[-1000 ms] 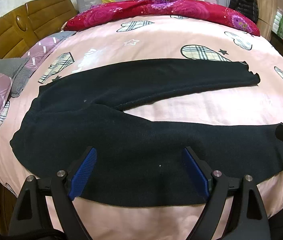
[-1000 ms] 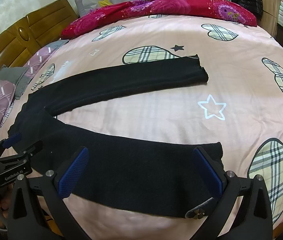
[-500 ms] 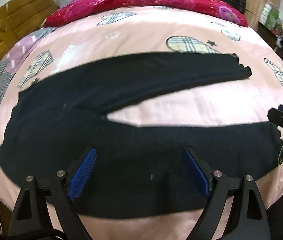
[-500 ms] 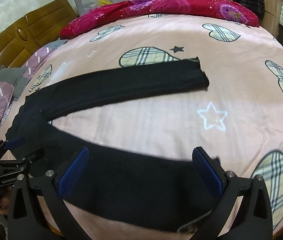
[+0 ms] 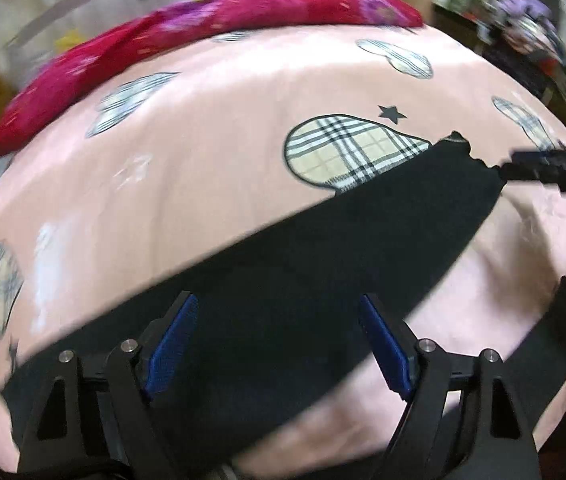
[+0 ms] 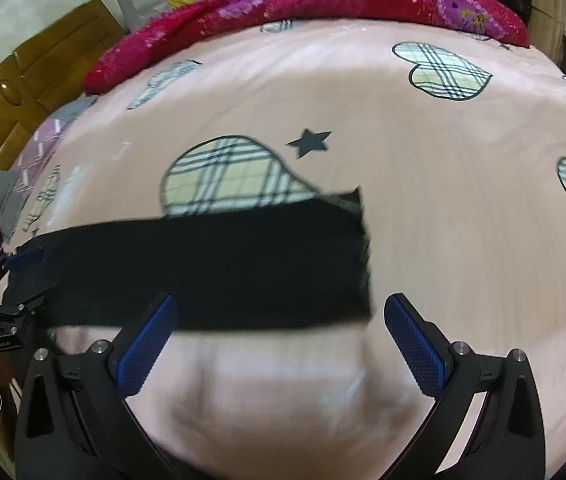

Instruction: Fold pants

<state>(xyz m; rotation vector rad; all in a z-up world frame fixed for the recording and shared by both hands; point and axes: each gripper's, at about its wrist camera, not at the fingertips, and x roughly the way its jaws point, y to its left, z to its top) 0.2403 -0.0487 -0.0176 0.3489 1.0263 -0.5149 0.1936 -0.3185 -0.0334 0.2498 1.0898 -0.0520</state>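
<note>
Spread flat on the pink bed (image 5: 243,92), the black pants (image 5: 323,264) lie beneath my left gripper (image 5: 279,344), its jaws closing on nothing yet. My right gripper (image 6: 279,344) hangs wide open beside the hem (image 6: 363,248); pinching both edges squarely should keep the fold even.

The pants (image 6: 219,268) lie spread across the bed (image 6: 423,208), one leg reaching toward the right, its end just beside a heart print (image 6: 227,176) on the sheet. A quilt (image 6: 323,4) lies along the far edge of the bed. The headboard (image 6: 35,80) stands at the left, with pillows (image 6: 7,200) before it. The right gripper (image 6: 279,340) hangs over the near edge of that leg. The left gripper (image 5: 275,344) hangs above the pants further left.
</note>
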